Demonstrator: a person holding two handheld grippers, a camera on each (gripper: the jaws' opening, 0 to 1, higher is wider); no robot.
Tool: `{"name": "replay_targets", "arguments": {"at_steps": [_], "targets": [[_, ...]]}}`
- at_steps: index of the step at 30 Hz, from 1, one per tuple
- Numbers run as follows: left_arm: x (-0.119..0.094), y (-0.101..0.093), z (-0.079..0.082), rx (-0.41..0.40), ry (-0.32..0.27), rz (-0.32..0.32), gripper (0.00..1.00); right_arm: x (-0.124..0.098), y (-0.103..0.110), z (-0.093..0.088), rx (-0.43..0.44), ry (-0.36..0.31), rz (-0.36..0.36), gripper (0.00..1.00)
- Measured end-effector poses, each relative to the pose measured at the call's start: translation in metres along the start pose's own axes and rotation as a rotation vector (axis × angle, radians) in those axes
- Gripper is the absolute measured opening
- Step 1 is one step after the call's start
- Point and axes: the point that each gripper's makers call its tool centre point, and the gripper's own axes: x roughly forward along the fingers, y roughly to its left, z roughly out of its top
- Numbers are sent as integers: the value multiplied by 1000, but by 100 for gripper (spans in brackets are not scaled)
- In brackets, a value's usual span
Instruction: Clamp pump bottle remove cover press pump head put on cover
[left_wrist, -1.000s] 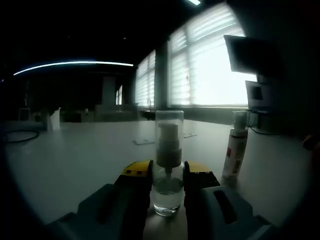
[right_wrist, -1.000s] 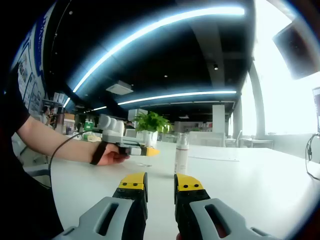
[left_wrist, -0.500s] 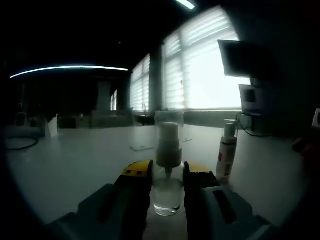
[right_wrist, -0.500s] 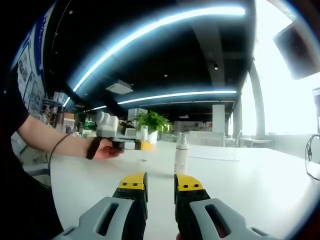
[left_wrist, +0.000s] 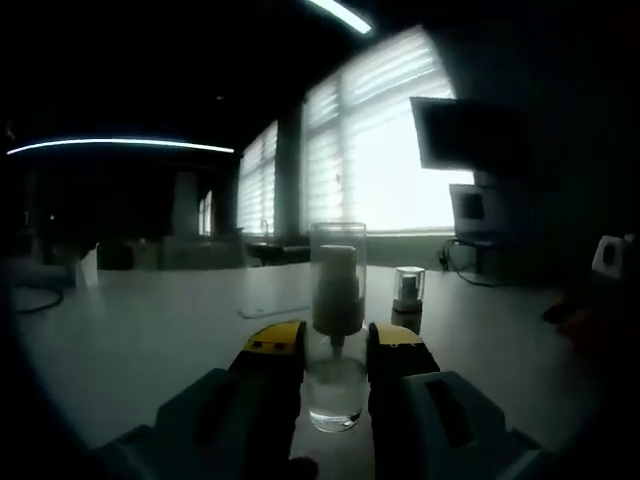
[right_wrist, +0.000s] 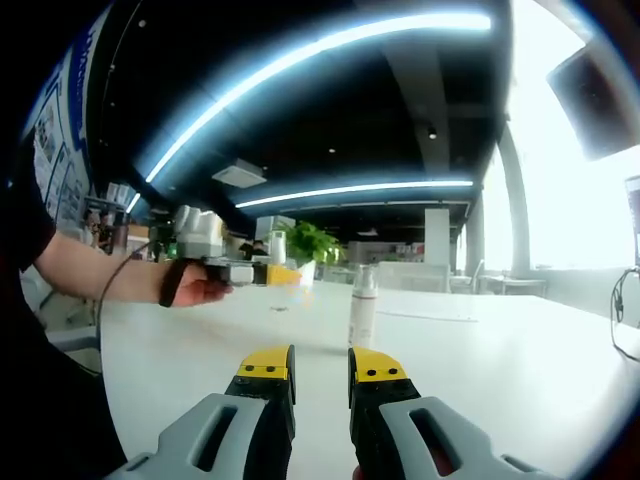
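Left gripper view: the left gripper (left_wrist: 335, 352) is closed on the clear lower body of the pump bottle (left_wrist: 335, 385), one yellow-tipped jaw on each side. The bottle stands upright between them, its base apparently clear of the table (left_wrist: 150, 340). A clear cover (left_wrist: 337, 262) sits over the white pump head (left_wrist: 337, 292). Beyond the jaws, slightly to their right, a small capped bottle (left_wrist: 407, 292) stands on the table before the bright windows (left_wrist: 385, 150).

Right gripper view: the right gripper (right_wrist: 320, 368) hangs above the table with its jaws a narrow gap apart and nothing between them. Ahead stands a white bottle (right_wrist: 363, 308); farther off to the left, the person's hand (right_wrist: 195, 290) holds the left gripper out over the table.

Handling: the pump bottle looks light, rigid and smooth, so liable to slip or twist. The cover is best taken near its upper end and pulled straight along the bottle's axis.
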Motion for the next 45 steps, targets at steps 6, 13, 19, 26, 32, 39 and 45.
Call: {"name": "replay_targets", "arguments": {"at_steps": [6,13,19,26,32,39,45], "targets": [[-9,4,1,-28,7,7,16,0,0,-1,-5,2,1,15],[-21,-3,5,6,6,-33,16,-1,0,-1,-7,4,1,15],[-33,-15,11,31,3,-66,16,0,1,-2,-10,7,3,15],[-43,-24,14,28,27,-83,16,0,1,-2,-13,10,1,15],[-57,-34,22,25,11,-111,16,0,0,-3,-12,12,2,15],[-74,-49,15,11,30,-154,16,1,-1,-4,-13,12,3,15],[-81,-56,12,6,33,-171,16,1,-2,-5,-15,15,2,15]]}}
